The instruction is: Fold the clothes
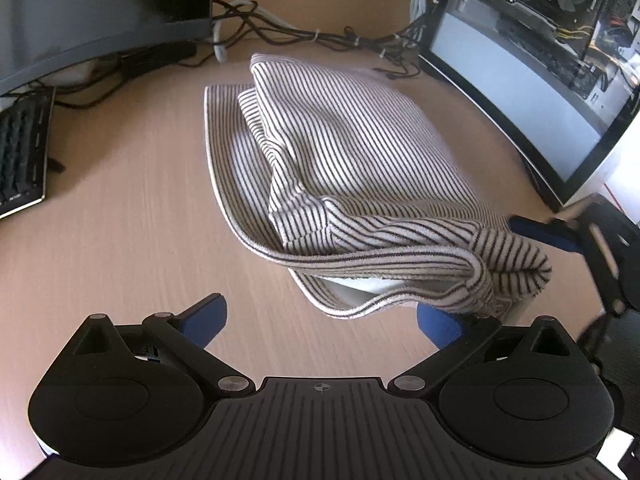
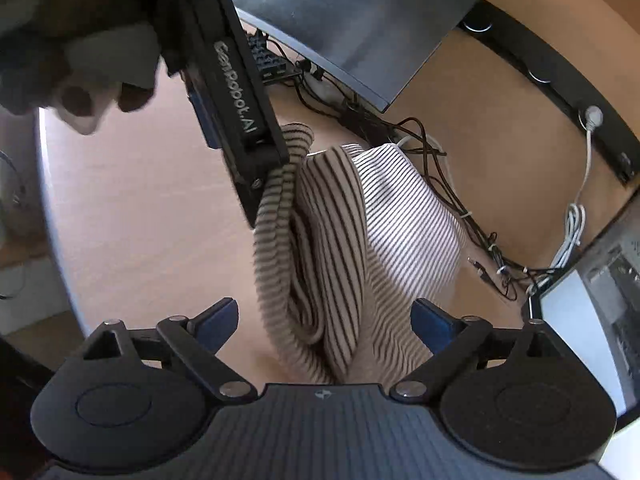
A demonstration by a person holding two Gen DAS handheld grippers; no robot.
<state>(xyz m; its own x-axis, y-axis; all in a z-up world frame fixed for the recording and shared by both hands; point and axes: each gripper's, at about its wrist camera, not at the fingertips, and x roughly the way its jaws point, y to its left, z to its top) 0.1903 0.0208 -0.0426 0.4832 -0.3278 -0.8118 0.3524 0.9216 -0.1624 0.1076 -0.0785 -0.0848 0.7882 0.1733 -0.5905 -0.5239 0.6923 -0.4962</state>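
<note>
Striped knit garment (image 1: pixel 352 152) lies folded, near edge bunched and lifted.

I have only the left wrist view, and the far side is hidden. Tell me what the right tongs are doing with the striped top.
Observer: The right tongs are open, and the striped top lies bunched between their fingers.
Operator: Report the left tongs from there.
Observer: A hand holds the left tongs, whose black body touches the top's rolled fold.
Operator: Check the wall.
Observer: A white cable ends at a round plug on a black rail.
</note>
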